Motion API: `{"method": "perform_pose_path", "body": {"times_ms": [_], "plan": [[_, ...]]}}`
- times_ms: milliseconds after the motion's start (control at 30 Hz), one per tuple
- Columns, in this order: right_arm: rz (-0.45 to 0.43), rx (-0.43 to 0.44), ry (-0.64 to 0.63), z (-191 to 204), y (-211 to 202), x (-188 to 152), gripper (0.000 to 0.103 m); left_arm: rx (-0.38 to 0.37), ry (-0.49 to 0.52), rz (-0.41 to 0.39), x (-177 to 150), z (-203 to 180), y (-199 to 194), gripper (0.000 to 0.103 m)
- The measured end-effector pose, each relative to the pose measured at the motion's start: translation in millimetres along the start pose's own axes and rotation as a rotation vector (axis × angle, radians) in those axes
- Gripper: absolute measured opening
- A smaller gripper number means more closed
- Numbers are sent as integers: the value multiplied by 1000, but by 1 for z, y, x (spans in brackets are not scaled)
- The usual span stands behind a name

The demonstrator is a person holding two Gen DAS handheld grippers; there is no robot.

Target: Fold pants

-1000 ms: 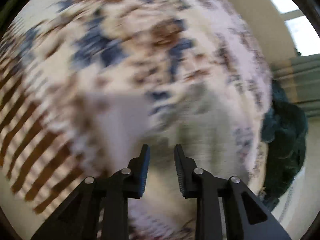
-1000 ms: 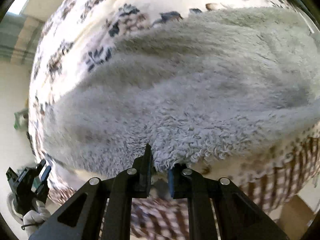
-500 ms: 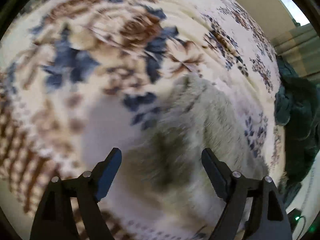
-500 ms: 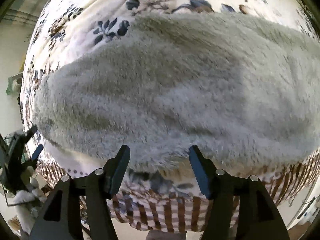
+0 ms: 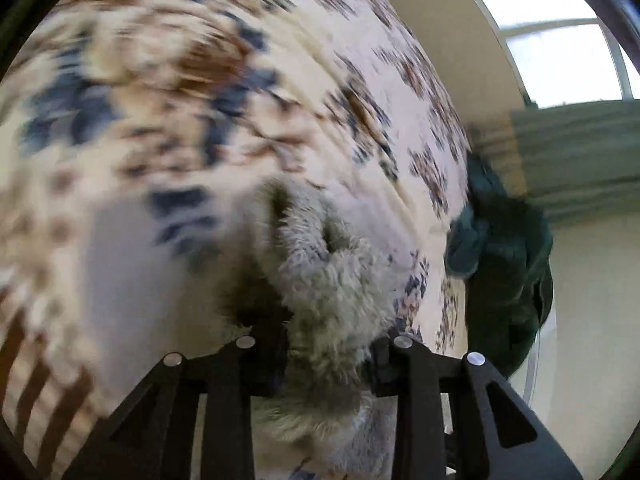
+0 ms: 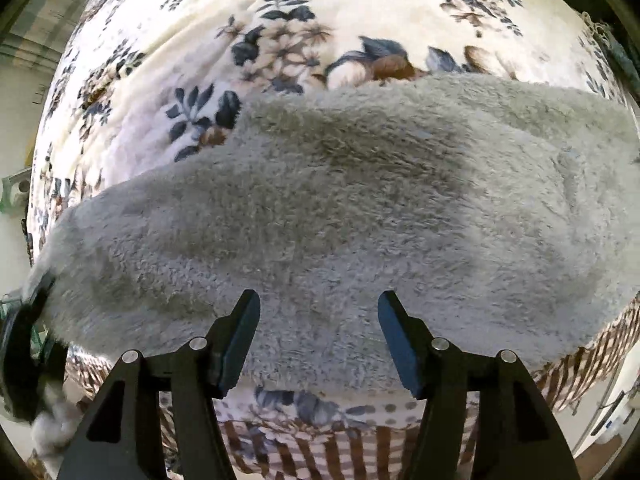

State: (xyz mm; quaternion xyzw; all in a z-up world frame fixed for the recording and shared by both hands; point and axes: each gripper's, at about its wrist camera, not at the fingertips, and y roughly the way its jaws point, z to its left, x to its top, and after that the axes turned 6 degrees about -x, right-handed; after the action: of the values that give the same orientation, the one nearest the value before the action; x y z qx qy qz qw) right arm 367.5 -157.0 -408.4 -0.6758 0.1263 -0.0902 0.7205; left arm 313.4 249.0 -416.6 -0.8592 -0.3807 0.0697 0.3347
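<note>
Surface: bed under a floral blanket (image 6: 304, 12), cream with blue and brown flowers, checked border at the near edge. A dark green cloth heap (image 5: 508, 264) lies at the bed's far side, below a window.

Grey fleece pants (image 6: 340, 220) lie across the blanket, spread wide in the right wrist view, near edge close to the checked border.

Left gripper (image 5: 328, 356): jaws closing, a thick bunch of fleece between them at one end of the pants; pads look pressed into the pile. Left view is blurred.

Right gripper (image 6: 318, 340): jaws apart, over the pants' near edge, holding nothing.

Risks, as judged:
- Left grip takes pile only or one layer; fleece slips out on lifting.
- One-sided lift with the right gripper empty drags the pants askew, giving a crooked fold.
- The right gripper, closing low, may pinch the blanket along with the fleece.
</note>
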Motion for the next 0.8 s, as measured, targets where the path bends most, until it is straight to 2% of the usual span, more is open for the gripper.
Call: {"method": "perform_pose_path", "body": {"times_ms": [67, 100, 200, 267, 300, 333, 400, 433, 467, 533, 600, 700, 800], "plan": [[4, -14, -8, -3, 2, -3, 64, 56, -32, -18, -10, 19, -17, 27], [5, -17, -14, -1, 5, -4, 64, 108, -45, -13, -16, 34, -20, 27], [11, -30, -48, 5, 8, -5, 64, 192, -116, 16, -23, 71, -17, 25], [8, -32, -74, 12, 5, -2, 64, 216, -154, 33, -22, 76, -18, 28], [2, -31, -90, 14, 1, 0, 64, 253, -147, 46, -22, 71, -18, 30], [-4, -28, -95, 17, -2, 4, 64, 302, -108, 49, -20, 61, -22, 37], [-25, -5, -104, 14, -17, 15, 64, 331, 13, 24, -19, 28, -28, 61], [-35, 3, -105, 12, -23, 20, 64, 346, 64, 18, -20, 15, -31, 83], [-49, 12, -111, 8, -30, 30, 65, 358, 124, 19, -20, -5, -26, 92], [-53, 26, -132, 1, -36, 48, 67, 346, 210, 16, -18, -43, -9, 93], [-16, 50, -169, -3, -30, 75, 67, 324, 268, 38, -21, -73, 18, 96], [51, 66, -271, 5, 1, 114, 67, 352, 319, 140, -28, -101, 91, 96], [133, 105, -350, 19, 41, 147, 67, 413, 349, 249, -40, -107, 160, 96]]}}
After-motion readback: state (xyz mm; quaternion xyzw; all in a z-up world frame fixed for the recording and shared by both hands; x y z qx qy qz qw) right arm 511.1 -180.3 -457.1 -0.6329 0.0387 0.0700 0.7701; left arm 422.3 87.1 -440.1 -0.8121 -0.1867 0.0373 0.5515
